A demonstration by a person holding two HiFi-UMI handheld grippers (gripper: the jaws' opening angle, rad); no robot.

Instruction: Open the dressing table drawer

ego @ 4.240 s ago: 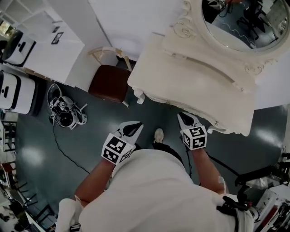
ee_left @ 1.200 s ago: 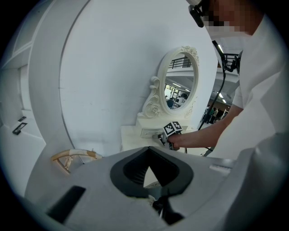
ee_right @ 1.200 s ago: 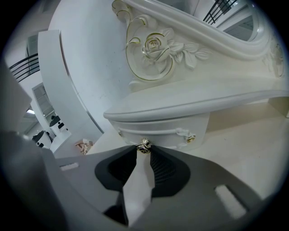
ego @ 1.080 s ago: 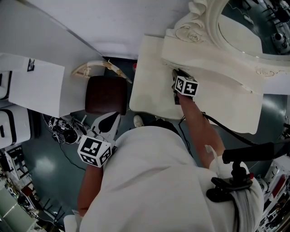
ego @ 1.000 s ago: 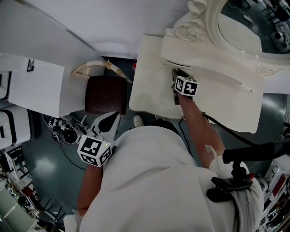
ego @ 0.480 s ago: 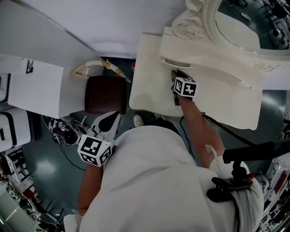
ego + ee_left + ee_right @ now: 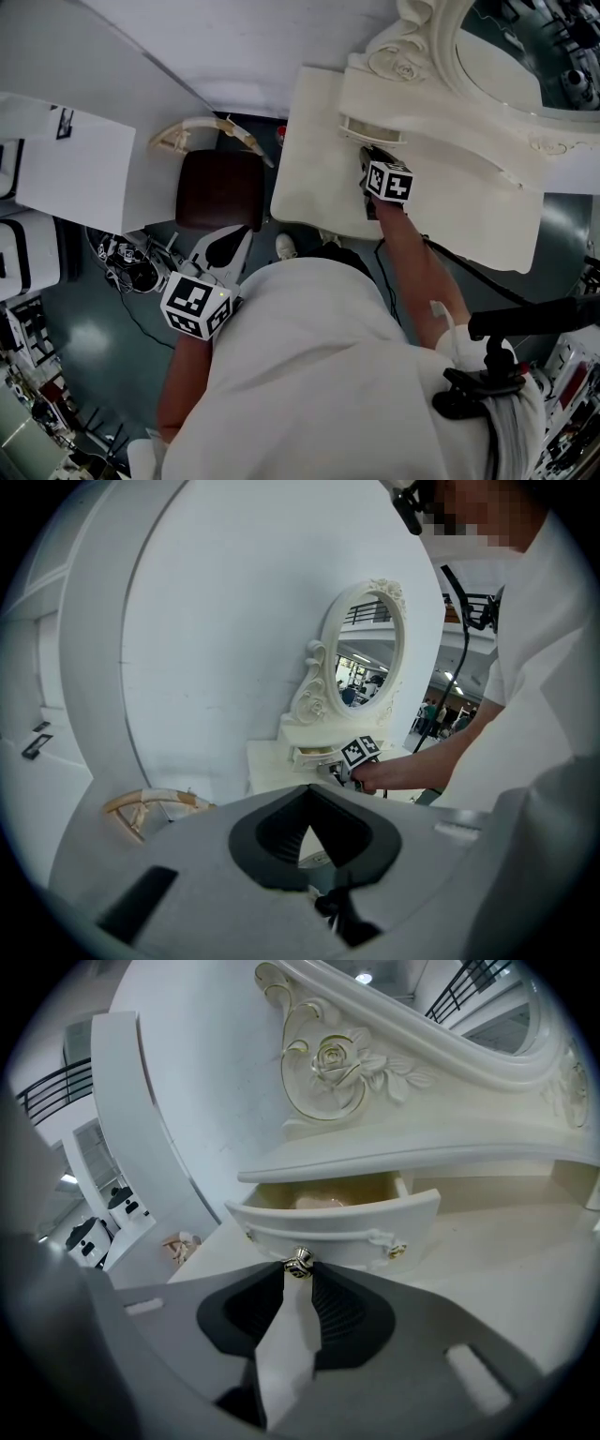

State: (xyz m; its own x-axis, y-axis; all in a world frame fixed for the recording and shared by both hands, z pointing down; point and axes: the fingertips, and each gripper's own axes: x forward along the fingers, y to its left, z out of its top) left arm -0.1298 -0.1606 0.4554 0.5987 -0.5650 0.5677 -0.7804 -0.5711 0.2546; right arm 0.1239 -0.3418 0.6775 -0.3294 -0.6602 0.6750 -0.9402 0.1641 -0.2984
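Note:
The cream dressing table [image 7: 309,178] stands ahead, with an oval mirror [image 7: 525,47] above it. Its small left drawer [image 7: 370,128] is pulled part way out, and the right gripper view looks into the drawer [image 7: 337,1222]. My right gripper [image 7: 368,157] is shut on the drawer's brass knob [image 7: 298,1262], which sits between the tips of the right gripper [image 7: 298,1276]. My left gripper [image 7: 244,236] hangs low beside the person's hip, over the floor, holding nothing. In its own view the left gripper [image 7: 306,791] has its jaw tips together.
A brown padded stool [image 7: 220,192] with a curved cream back [image 7: 202,131] stands left of the table. Gear and a cable [image 7: 127,258] lie on the dark floor. White cabinets [image 7: 66,169] are at the left. A black rig [image 7: 497,375] is at the person's right side.
Several seconds ago both grippers hung low before the table. Over the last second the right gripper has drawn back slightly with the knob, and the drawer has come out. The left gripper stayed put.

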